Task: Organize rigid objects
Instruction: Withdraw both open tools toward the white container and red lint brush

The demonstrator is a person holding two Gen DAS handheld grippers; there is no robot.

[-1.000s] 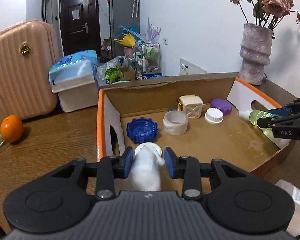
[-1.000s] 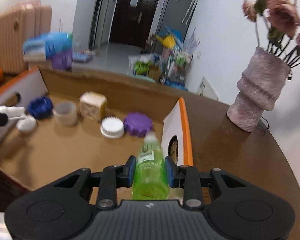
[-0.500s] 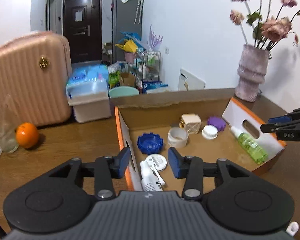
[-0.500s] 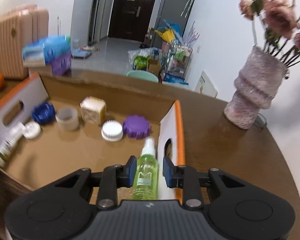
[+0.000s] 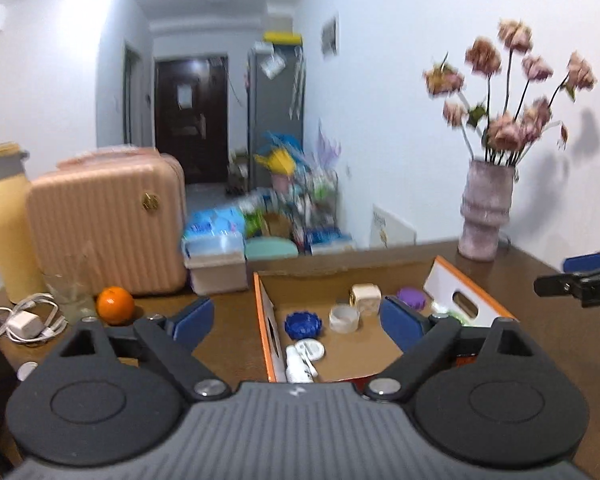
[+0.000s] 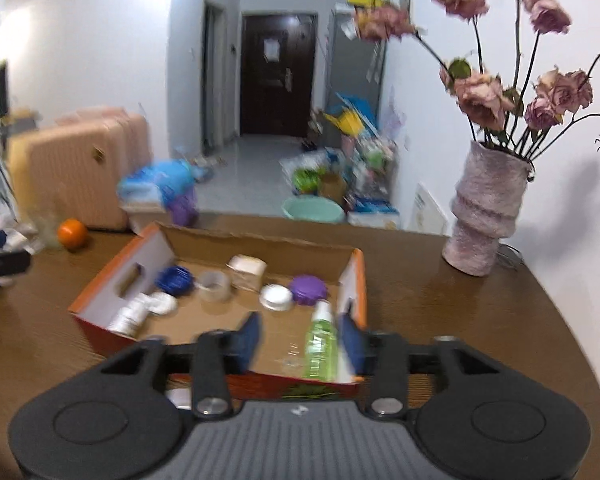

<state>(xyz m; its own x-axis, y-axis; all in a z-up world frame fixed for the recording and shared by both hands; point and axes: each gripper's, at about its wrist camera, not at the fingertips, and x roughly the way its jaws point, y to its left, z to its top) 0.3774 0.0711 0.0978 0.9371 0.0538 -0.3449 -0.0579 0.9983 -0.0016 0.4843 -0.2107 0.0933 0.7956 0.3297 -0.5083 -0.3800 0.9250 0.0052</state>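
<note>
With both bottles laid flat in the box (image 6: 100, 292), white bottle (image 5: 298, 366) near-left, green bottle (image 6: 320, 346) near-right, left gripper (image 5: 296, 320) and right gripper (image 6: 300, 338) jaws are opening, empty, likely clearing away.

low in the frame the left gripper (image 5: 296, 318) is opening, nothing between its blue fingers (image 5: 194, 316); beyond them, at centre, the cardboard box (image 5: 265, 320) holds a white bottle (image 5: 298, 366).
</note>
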